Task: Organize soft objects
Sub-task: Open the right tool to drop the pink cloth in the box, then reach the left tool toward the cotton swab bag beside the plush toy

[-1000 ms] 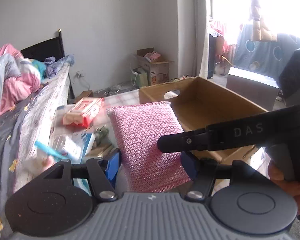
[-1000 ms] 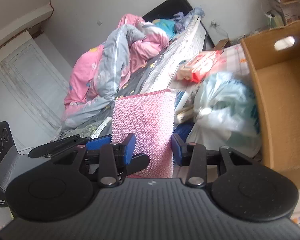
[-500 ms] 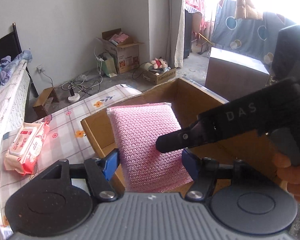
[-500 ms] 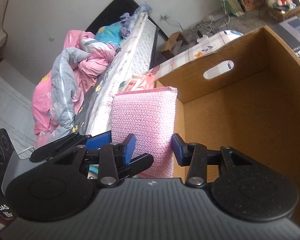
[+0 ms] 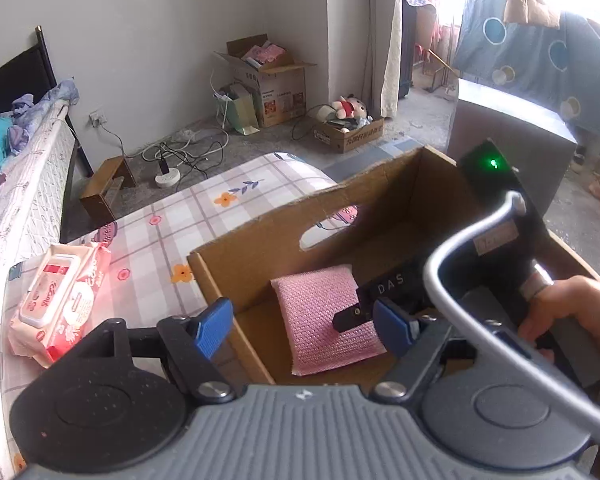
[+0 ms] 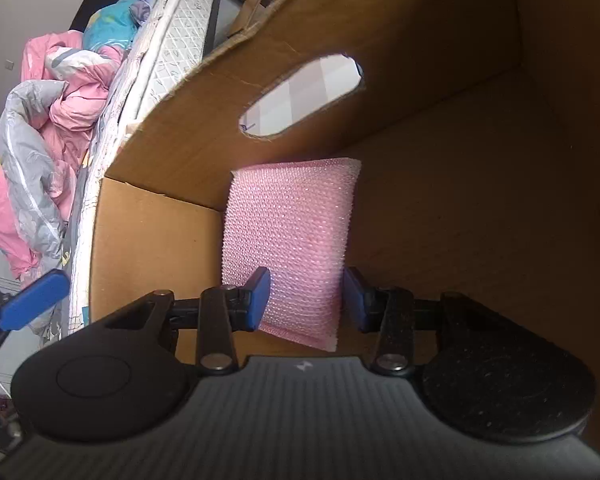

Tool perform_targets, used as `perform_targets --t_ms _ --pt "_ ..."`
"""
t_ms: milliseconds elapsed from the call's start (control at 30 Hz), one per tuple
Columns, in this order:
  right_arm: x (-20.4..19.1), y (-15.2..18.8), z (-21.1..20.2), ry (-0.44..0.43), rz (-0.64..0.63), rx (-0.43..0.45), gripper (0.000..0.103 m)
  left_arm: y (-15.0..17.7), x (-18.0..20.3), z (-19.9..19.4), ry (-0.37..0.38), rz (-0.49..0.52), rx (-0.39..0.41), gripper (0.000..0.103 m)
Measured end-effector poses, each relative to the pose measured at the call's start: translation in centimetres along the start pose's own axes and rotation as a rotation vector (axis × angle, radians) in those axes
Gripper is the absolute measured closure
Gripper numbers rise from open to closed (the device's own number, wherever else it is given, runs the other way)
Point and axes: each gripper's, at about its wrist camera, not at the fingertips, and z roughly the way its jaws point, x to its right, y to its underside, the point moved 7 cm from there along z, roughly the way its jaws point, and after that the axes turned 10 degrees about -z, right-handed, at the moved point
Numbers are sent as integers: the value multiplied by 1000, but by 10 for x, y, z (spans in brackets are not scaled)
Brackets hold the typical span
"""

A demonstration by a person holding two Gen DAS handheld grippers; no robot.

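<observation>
A pink knitted sponge (image 5: pixel 320 320) hangs inside the brown cardboard box (image 5: pixel 260 248), near the corner by the handle hole. My right gripper (image 6: pixel 308 300) is shut on the sponge (image 6: pixel 288 236), its blue pads pressing the lower sides. In the left wrist view one black finger of the right gripper (image 5: pixel 346 320) lies across the sponge. My left gripper (image 5: pixel 303 326) is opening: its blue pads stand wide apart and clear of the sponge, the left one over the box's near wall. A left gripper finger (image 6: pixel 36 300) shows outside the box in the right wrist view.
A pack of wet wipes (image 5: pixel 60 300) lies on the checked tablecloth (image 5: pixel 204 208) left of the box. A bed with pink and grey bedding (image 6: pixel 52 140) runs beyond. Open cartons (image 5: pixel 276 80) and cables sit on the floor. A hand (image 5: pixel 572 316) holds the right gripper.
Both grippers carried the sponge from above the cluttered table to the box and down into it. The left gripper's pads came off the sponge and spread wide; the right kept its grip.
</observation>
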Motion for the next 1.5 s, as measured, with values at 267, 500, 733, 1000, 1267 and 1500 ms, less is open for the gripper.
perform_targets --t_ms 267,500,733,1000,1267,1500 --pt "-19 -12 16 41 -114 -6 61 1 -40 -48 -24 -88 63 17" --pt "-60 -16 38 33 -291 -43 60 22 -66 -71 -50 -168 62 14" --pt "-78 -16 30 134 -338 -1 50 41 -93 -103 -78 -249 90 11" --pt "-119 2 -65 173 -395 209 35 81 -146 -176 -119 -391 171 9" --pt "-162 75 -176 21 -424 372 30 142 -185 -247 -174 -506 282 8" --pt "-235 156 -170 -133 -474 359 30 209 -200 -265 -229 -542 271 8"
